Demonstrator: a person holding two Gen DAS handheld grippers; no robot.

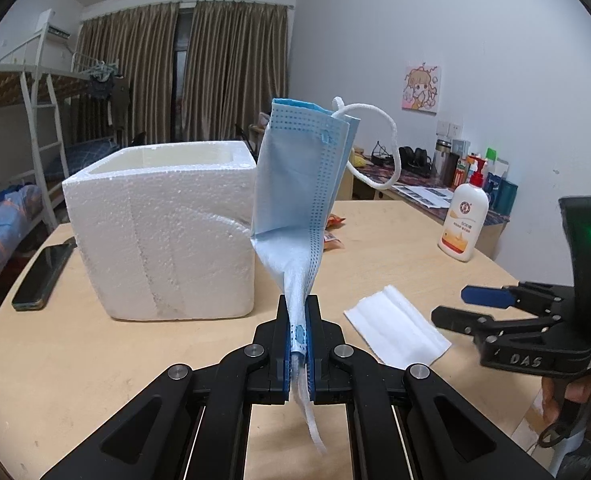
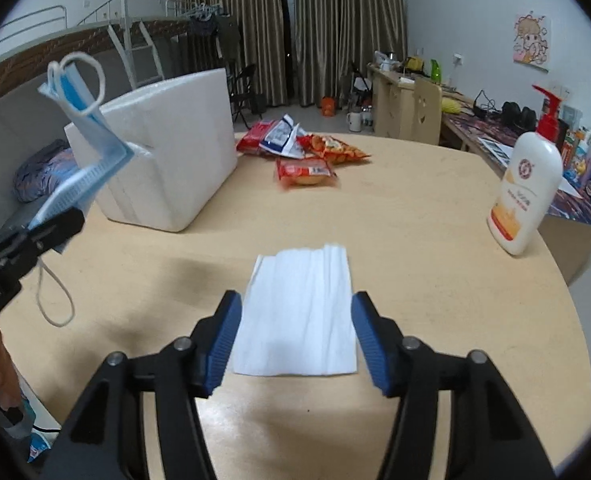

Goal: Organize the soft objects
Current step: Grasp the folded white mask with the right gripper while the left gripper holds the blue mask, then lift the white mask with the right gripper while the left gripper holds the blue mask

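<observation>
Left tongs (image 1: 298, 322): clamped on blue mask (image 1: 295, 184); mask stands up from the pads, tail hangs below, partly hidden.
Right tongs (image 2: 293, 320): jaws apart, nothing between the pads.
White mask (image 2: 297, 312): flat on tabletop (image 2: 435, 280), under the right tongs; near edge partly hidden.
Foam box (image 1: 163, 228): beyond the left tongs; inside hidden.

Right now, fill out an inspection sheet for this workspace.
Surface: round wooden table, mostly bare.
Job's things: blue face mask held up beside the foam box; white mask flat on the table.
Clutter: snack packets, lotion bottle, phone.
Grippers: left hand-held gripper shut on the blue face mask; right hand-held gripper open over the white mask, pads not touching.
Cables: nothing seen on the table.
Surroundings: bunk bed, curtains, cluttered desk.
</observation>
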